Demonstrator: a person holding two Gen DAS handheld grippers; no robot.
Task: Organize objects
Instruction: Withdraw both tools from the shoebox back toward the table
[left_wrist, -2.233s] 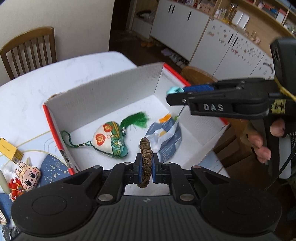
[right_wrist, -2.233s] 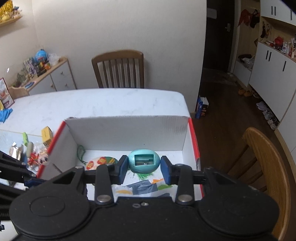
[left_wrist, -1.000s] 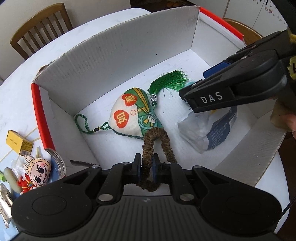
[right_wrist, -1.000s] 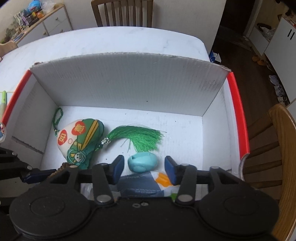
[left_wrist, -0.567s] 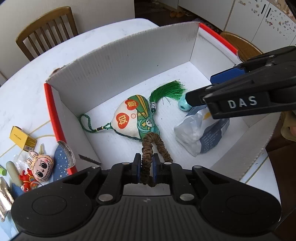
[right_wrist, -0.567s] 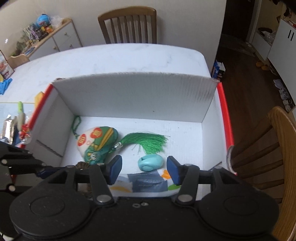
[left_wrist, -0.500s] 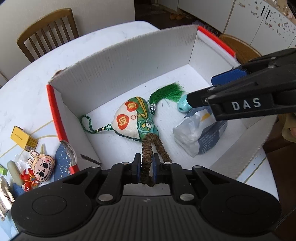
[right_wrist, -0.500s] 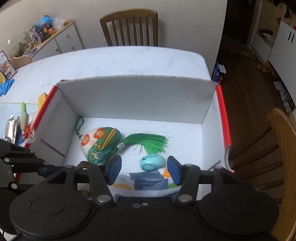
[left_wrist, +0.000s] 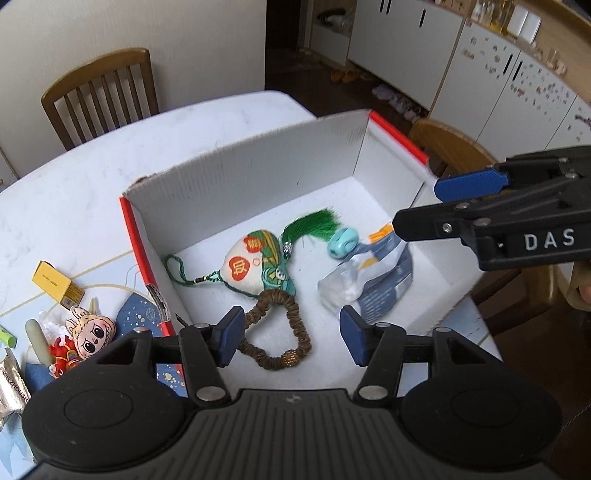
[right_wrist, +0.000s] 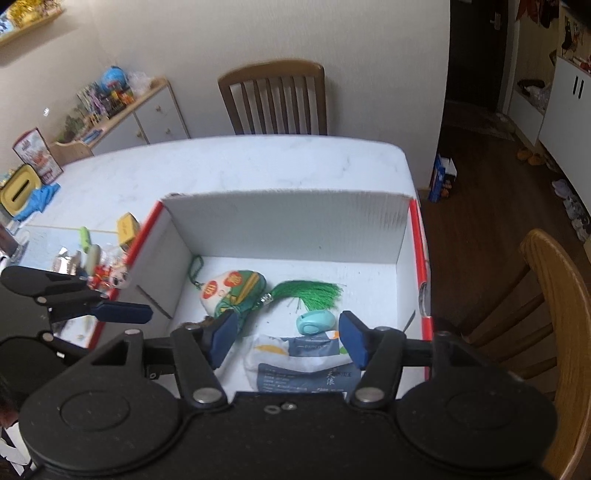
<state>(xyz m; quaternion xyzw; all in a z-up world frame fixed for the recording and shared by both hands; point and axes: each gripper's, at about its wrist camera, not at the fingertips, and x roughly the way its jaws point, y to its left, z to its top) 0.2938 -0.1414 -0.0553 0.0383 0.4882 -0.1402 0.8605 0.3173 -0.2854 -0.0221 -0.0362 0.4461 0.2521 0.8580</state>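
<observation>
A white cardboard box (left_wrist: 258, 177) with red edges stands on the table; it also shows in the right wrist view (right_wrist: 288, 221). Inside lie a brown hair tie (left_wrist: 277, 328), a green and white sachet with a green tassel (left_wrist: 255, 266) (right_wrist: 232, 291), a teal egg-shaped sharpener (left_wrist: 342, 242) (right_wrist: 315, 322) and a plastic packet (left_wrist: 369, 280) (right_wrist: 303, 365). My left gripper (left_wrist: 290, 338) is open and empty above the hair tie. My right gripper (right_wrist: 284, 338) is open and empty above the packet, near the sharpener.
Left of the box lie a yellow small box (left_wrist: 55, 284), a cartoon doll figure (left_wrist: 90, 332), a foil wrapper (left_wrist: 11, 387) and other small items. Wooden chairs stand behind (right_wrist: 273, 99) and to the right (right_wrist: 554, 314) of the table. A cabinet (right_wrist: 147, 114) is at the back left.
My left gripper has opened and let the hair tie drop onto the box floor. Both grippers have risen and drawn back from the box. The sharpener lies where the right gripper left it.
</observation>
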